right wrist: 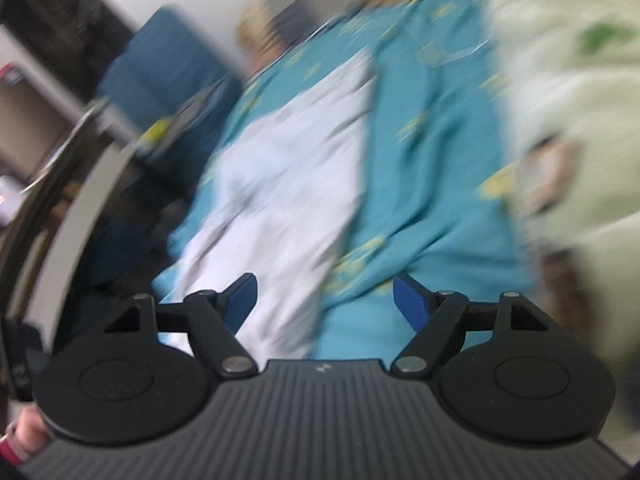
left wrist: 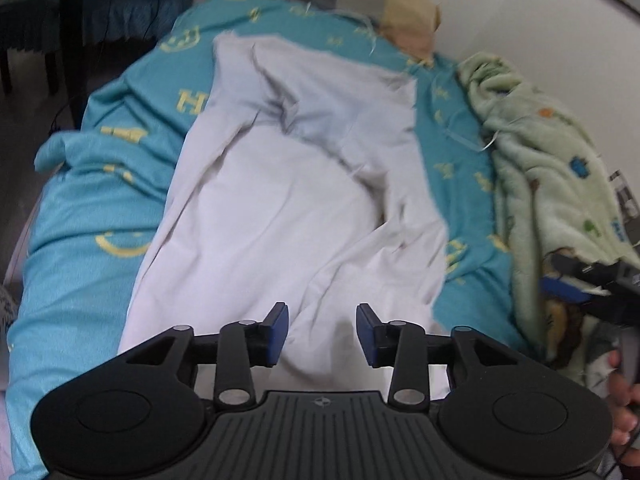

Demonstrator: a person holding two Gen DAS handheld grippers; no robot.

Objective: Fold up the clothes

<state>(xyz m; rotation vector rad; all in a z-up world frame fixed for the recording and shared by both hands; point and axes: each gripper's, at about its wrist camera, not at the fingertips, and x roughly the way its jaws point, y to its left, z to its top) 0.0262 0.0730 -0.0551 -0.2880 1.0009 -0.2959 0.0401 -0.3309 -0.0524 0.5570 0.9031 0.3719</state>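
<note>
- Left wrist view: the pale lilac-white cloth garment (left wrist: 288,200) lay spread lengthwise on the bed's teal sheet with yellow printed motifs (left wrist: 80,240). One upper flap was turned over the body, so a first fold appeared made. The rest stayed creased and uneven, and further folds were judged outstanding.
- Left wrist view: the left tongs (left wrist: 322,330) hung above the garment's near end with blue pads parted to a moderate gap and nothing between them.
- Left wrist view: a pale green fleece blanket with cartoon prints (left wrist: 540,168) lay beside the sheet's right edge. The right tongs (left wrist: 576,292) entered at the far right, state not readable here.
- Left wrist view: a yellow letter "H" was legible on the sheet. No brand could be read.
- Right wrist view: heavily blurred. The right tongs (right wrist: 324,300) stood wide and empty over the sheet (right wrist: 420,200), beside the garment (right wrist: 280,184). No writing was legible.
</note>
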